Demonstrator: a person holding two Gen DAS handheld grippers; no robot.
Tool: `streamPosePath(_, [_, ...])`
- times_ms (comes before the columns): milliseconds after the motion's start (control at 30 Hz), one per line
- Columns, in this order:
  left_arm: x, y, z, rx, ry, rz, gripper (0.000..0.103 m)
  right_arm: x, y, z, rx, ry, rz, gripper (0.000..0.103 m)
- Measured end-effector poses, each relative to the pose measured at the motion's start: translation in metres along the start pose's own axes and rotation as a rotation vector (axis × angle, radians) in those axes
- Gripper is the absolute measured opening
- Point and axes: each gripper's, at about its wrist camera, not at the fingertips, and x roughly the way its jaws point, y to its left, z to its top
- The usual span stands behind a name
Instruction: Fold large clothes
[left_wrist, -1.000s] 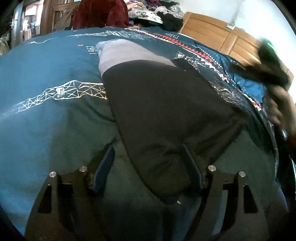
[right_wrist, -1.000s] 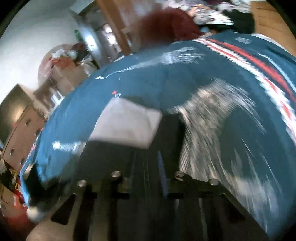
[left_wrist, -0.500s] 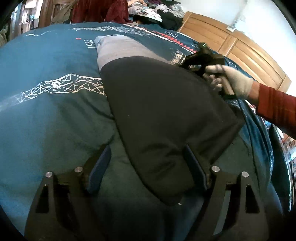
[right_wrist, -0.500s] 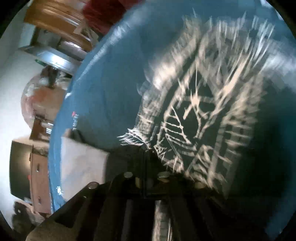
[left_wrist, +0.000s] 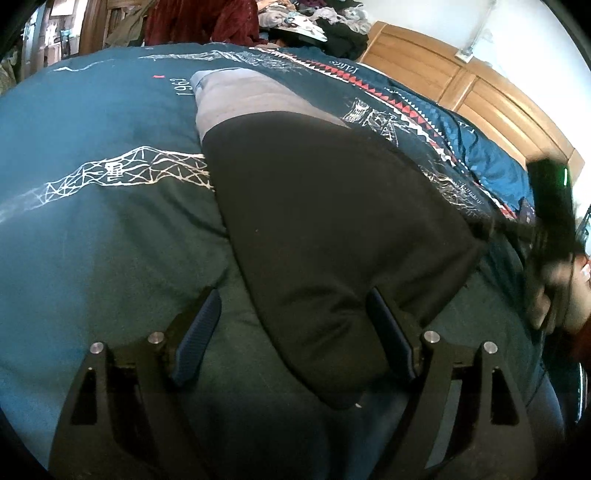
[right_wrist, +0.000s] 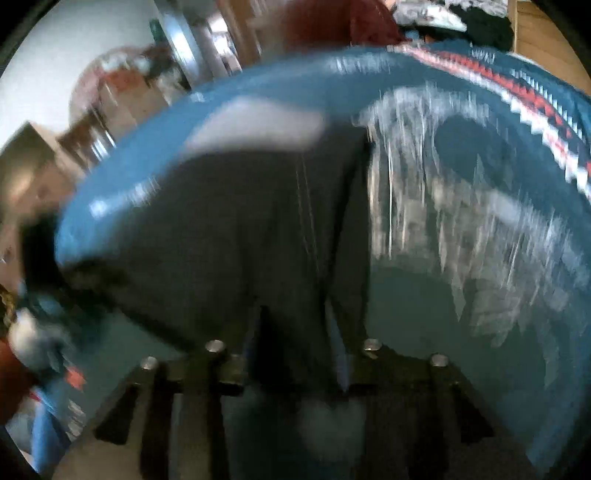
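Note:
A folded black garment (left_wrist: 325, 221) with a grey band (left_wrist: 243, 96) at its far end lies flat on a teal patterned duvet (left_wrist: 92, 240). My left gripper (left_wrist: 291, 295) is open, low over the bed, its fingers on either side of the garment's near tip without holding it. In the left wrist view my right gripper (left_wrist: 550, 199) is a dark blur by the garment's right corner, held by a hand (left_wrist: 554, 295). The right wrist view is smeared: the garment (right_wrist: 240, 229) and grey band (right_wrist: 255, 125) lie ahead of my right gripper (right_wrist: 301, 317), whose jaws stand narrow.
A wooden headboard (left_wrist: 461, 85) runs along the bed's far right. A heap of clothes (left_wrist: 314, 22) and a dark red garment (left_wrist: 199, 22) lie beyond the far edge. Furniture shows at the left in the right wrist view (right_wrist: 33, 173).
The right gripper has swung from the garment's far right edge back to its near right corner. The left gripper and the garment have hardly moved.

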Motion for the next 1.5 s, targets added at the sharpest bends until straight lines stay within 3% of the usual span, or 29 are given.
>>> streamPosePath(100, [-0.010, -0.009, -0.001, 0.008, -0.008, 0.089, 0.083, -0.010, 0.002, -0.008, 0.014, -0.019, -0.030, 0.038])
streamPosePath(133, [-0.018, -0.012, -0.002, -0.008, -0.016, 0.114, 0.083, -0.018, 0.007, -0.007, 0.013, -0.022, -0.049, 0.044])
streamPosePath(200, [-0.038, -0.023, -0.010, -0.032, -0.047, 0.178, 0.083, -0.043, 0.020, -0.011, -0.014, -0.062, -0.066, 0.045])
streamPosePath(267, [-0.052, -0.037, -0.022, -0.040, -0.071, 0.217, 0.085, -0.065, 0.028, -0.020, 0.001, -0.097, -0.091, 0.053])
streamPosePath(333, [-0.052, -0.050, -0.031, -0.037, -0.056, 0.256, 0.088, -0.076, 0.029, -0.032, 0.055, -0.106, -0.127, 0.080])
streamPosePath(400, [-0.046, -0.058, -0.037, -0.052, -0.032, 0.283, 0.088, -0.078, 0.030, -0.043, 0.096, -0.083, -0.166, 0.087])
streamPosePath(500, [-0.037, -0.061, -0.041, -0.104, -0.009, 0.305, 0.091, -0.071, 0.022, -0.057, 0.158, -0.027, -0.255, 0.087])
streamPosePath(567, [-0.024, -0.063, -0.043, -0.130, 0.039, 0.322, 0.100, -0.065, 0.015, -0.067, 0.182, 0.020, -0.311, 0.087])
streamPosePath(700, [-0.004, -0.070, -0.047, -0.081, 0.091, 0.390, 0.103, -0.059, 0.011, -0.089, 0.161, 0.048, -0.334, 0.091])
streamPosePath(833, [-0.001, -0.067, -0.043, -0.077, 0.107, 0.398, 0.103, -0.051, 0.016, -0.098, 0.101, 0.040, -0.341, 0.103])
streamPosePath(900, [0.000, -0.070, -0.043, -0.064, 0.116, 0.419, 0.103, -0.049, 0.016, -0.102, 0.095, 0.029, -0.347, 0.103])
streamPosePath(1133, [0.004, -0.077, -0.043, -0.028, 0.088, 0.452, 0.103, -0.048, 0.015, -0.105, 0.093, 0.001, -0.348, 0.103])
streamPosePath(1500, [0.004, -0.076, -0.050, -0.017, 0.022, 0.417, 0.103, -0.046, 0.016, -0.102, 0.100, -0.009, -0.363, 0.103])
